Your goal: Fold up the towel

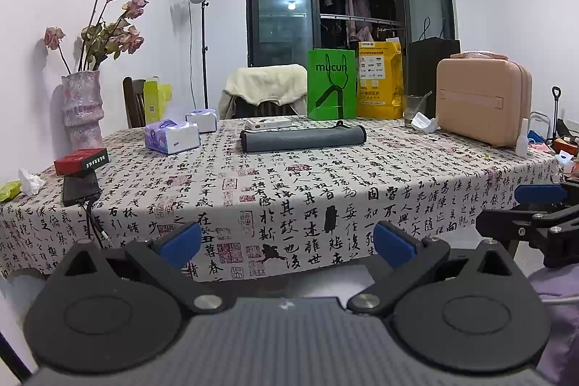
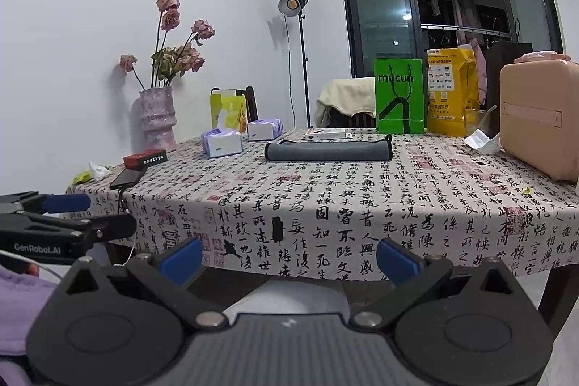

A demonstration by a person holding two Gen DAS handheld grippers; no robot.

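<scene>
A grey towel (image 1: 302, 139) lies folded into a long narrow strip on the far half of the table (image 1: 325, 190); it also shows in the right wrist view (image 2: 328, 151). My left gripper (image 1: 287, 243) is open and empty, held off the table's near edge, well short of the towel. My right gripper (image 2: 289, 257) is open and empty, also in front of the near edge. Each gripper shows at the side of the other's view: the right gripper (image 1: 535, 205) and the left gripper (image 2: 65, 216).
The table carries a vase of dried roses (image 1: 82, 111), two tissue packs (image 1: 172, 136), a red box (image 1: 81, 161), a phone with cable (image 1: 80, 189), a green bag (image 1: 331, 84), a yellow bag (image 1: 380, 80), a glass (image 1: 412, 111) and a pink case (image 1: 483, 102).
</scene>
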